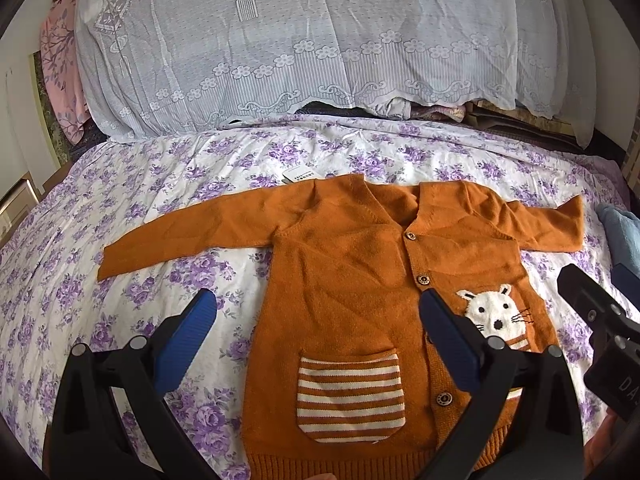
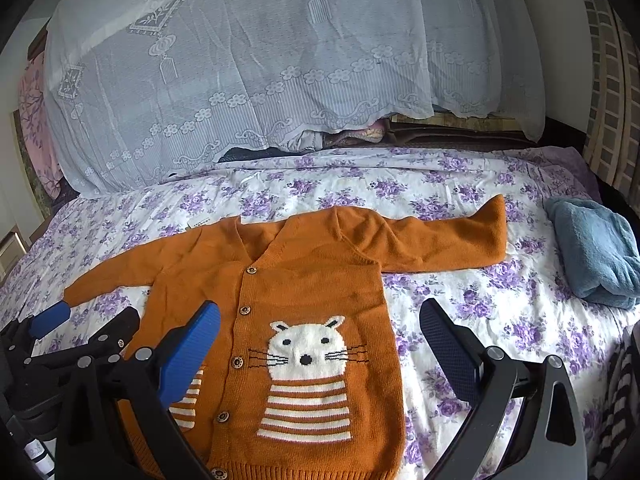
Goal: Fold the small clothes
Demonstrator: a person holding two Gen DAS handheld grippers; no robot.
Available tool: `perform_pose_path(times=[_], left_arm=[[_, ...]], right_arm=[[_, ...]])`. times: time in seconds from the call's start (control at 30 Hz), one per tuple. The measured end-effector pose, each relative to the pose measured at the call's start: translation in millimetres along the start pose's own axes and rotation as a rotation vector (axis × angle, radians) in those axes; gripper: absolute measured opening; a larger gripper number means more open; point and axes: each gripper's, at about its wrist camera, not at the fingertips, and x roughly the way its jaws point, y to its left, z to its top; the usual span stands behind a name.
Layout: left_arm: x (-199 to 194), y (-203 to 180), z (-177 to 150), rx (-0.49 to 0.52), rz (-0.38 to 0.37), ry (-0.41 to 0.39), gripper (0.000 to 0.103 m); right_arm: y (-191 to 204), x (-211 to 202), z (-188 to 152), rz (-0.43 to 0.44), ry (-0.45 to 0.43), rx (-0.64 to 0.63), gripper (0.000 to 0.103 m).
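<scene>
We are holding both grippers, left gripper and right gripper, wide and empty above the cardigan, lying flat on the bedsheet, sleeves spreading crosswise, one nearer each gripper.

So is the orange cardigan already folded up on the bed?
No, the orange cardigan lies flat and buttoned on the floral bedsheet, with both sleeves spread out to the sides.

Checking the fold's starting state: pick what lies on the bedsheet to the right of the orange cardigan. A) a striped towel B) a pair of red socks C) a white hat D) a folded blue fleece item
D: a folded blue fleece item lies beyond the orange cardigan's right sleeve on the floral bedsheet.
</scene>
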Motion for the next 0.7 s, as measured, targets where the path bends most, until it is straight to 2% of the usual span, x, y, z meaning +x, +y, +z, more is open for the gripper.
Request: perform_pose_path(times=[0.7], left_arm=[[1.1, 1.8, -0.5, -0.002, -0.001, 0.001, 0.099]], right_arm=[[0.3, -1.4, 0.3, 0.006, 0.001, 0.004, 0.100]])
